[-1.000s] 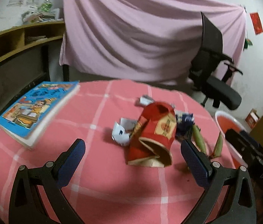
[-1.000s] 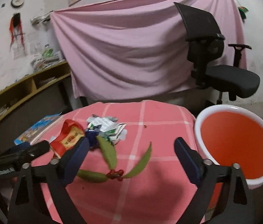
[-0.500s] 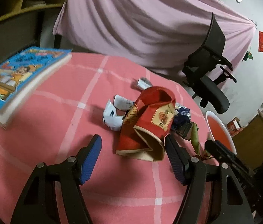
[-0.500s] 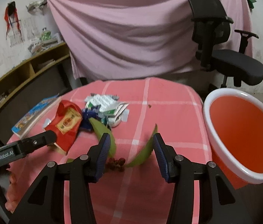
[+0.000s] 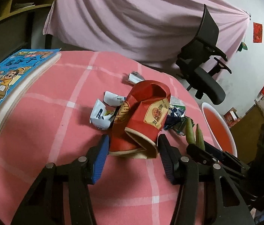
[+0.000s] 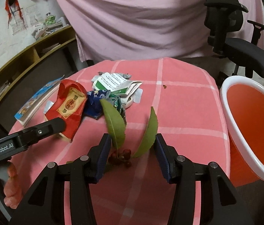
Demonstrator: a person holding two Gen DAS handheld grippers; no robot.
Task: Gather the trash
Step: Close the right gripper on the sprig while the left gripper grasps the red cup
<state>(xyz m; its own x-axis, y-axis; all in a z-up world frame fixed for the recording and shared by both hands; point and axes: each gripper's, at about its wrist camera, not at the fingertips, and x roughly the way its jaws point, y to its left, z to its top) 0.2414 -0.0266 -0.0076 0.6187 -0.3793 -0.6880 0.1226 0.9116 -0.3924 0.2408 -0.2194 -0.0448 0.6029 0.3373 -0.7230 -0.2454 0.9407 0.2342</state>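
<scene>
A crushed red paper cup lies on the pink checked tablecloth. My left gripper is partly open with its jaws around the cup's near rim. The cup also shows in the right wrist view. My right gripper is partly open around a twig with green leaves and red berries. The leaves also show in the left wrist view. White and green wrappers and a blue wrapper lie behind. A red bin with a white rim stands at the right.
A blue picture book lies at the table's left edge. A black office chair stands behind the table in front of a pink cloth. A wooden shelf is at the far left.
Both grippers have moved forward and down and narrowed. The left jaws now flank the red cup; the right jaws now flank the leafy twig.
</scene>
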